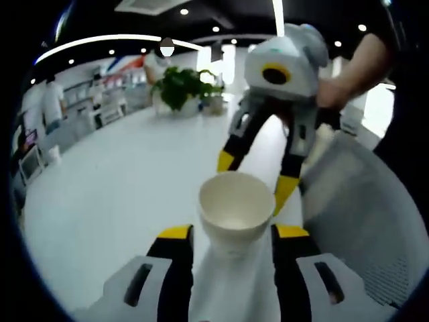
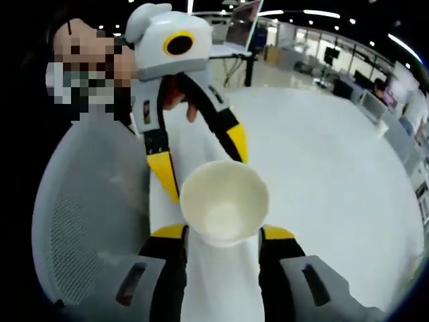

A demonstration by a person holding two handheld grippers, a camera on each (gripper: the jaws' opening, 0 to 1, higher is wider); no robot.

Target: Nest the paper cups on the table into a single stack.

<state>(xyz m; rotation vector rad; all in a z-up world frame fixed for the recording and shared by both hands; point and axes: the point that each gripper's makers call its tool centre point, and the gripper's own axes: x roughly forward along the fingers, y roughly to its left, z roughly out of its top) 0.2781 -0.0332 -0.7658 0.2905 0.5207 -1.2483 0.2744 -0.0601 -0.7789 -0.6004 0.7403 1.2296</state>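
A white paper cup [image 1: 234,204] stands upright with its mouth open, between the yellow fingertips of my left gripper [image 1: 233,235]. Those jaws sit close against its lower wall. My right gripper [image 1: 256,180] comes in from the upper right, held by a hand, and its yellow tips reach the cup's far rim. In the right gripper view the cup [image 2: 224,200] sits the same way between my right gripper [image 2: 223,233] jaws. The left gripper [image 2: 201,161] faces it from the upper left. I cannot tell whether this is one cup or nested cups.
The white table [image 1: 120,188] stretches far to the left, with a potted plant [image 1: 181,87] at its far end. A grey mesh chair back [image 1: 365,221], also seen in the right gripper view [image 2: 87,221], stands close beside the grippers. People stand in the background.
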